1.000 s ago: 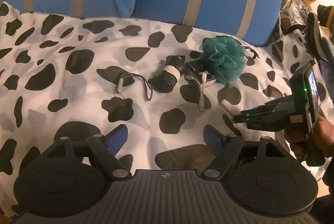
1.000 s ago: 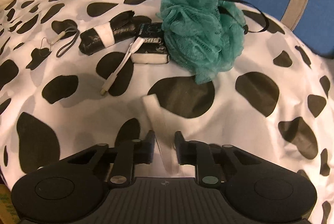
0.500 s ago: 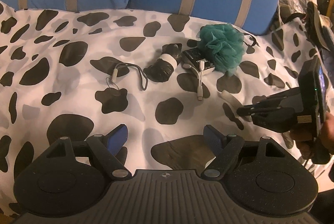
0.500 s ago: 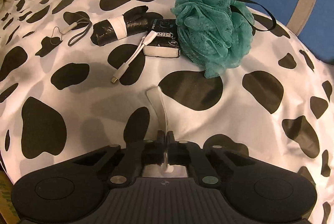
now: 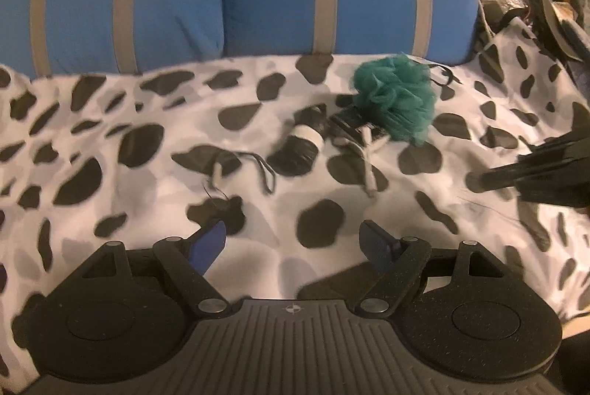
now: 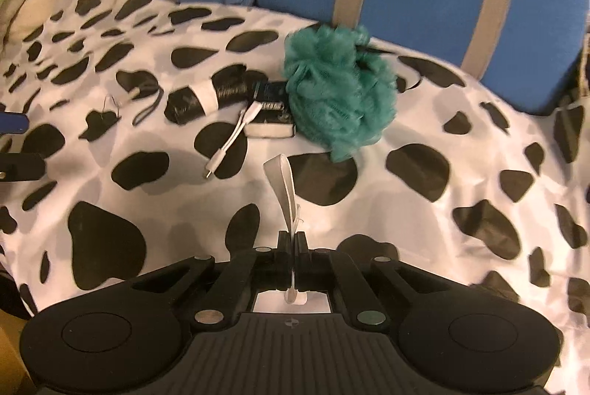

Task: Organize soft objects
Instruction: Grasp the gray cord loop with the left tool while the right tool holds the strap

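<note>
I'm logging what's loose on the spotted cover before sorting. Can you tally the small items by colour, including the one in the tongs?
Teal: 1, the mesh bath pouf
Black: 3, the banded roll, the small box, the wrist cord
White: 2, the short cable, the strip pinched in the right tongs
Total: 6

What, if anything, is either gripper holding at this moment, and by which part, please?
The right gripper pinches a white strap near its lower end, the loop standing up beyond the jaws. The left gripper is open and holds nothing.
</note>
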Tool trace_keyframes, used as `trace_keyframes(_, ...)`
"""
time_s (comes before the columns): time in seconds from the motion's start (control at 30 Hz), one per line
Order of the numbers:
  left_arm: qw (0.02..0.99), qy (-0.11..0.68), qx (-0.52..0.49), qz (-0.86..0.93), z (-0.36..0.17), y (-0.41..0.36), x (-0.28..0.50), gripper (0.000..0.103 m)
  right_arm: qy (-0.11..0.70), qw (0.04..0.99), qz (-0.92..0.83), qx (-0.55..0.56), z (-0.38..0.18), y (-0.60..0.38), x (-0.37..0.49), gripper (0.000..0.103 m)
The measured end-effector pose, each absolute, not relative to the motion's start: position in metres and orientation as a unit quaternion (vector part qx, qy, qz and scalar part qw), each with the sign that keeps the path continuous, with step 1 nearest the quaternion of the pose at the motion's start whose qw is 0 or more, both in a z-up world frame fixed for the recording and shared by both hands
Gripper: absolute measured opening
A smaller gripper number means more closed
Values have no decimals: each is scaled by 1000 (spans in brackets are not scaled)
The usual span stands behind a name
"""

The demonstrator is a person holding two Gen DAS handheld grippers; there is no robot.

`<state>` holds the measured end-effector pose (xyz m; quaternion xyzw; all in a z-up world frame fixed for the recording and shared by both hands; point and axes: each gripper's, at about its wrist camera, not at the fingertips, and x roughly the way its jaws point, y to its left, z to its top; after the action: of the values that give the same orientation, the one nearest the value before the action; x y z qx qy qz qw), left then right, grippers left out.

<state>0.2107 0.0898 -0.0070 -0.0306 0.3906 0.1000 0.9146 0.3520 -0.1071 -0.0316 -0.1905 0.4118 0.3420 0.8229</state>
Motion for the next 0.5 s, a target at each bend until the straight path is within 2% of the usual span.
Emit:
trace_keyframes(0.4, 911, 378, 69, 151, -41, 122, 256, 77, 412, 822, 360, -155, -3, -138, 313, 3)
trace_keyframes(0.47, 906, 387, 70, 154, -49, 129, 261, 66, 417, 821, 359, -154, -3, -141, 309, 3)
trace_keyframes(0.5, 905, 392, 66, 153, -52, 132, 264, 64, 417, 821, 357, -153, -3, -143, 308, 3)
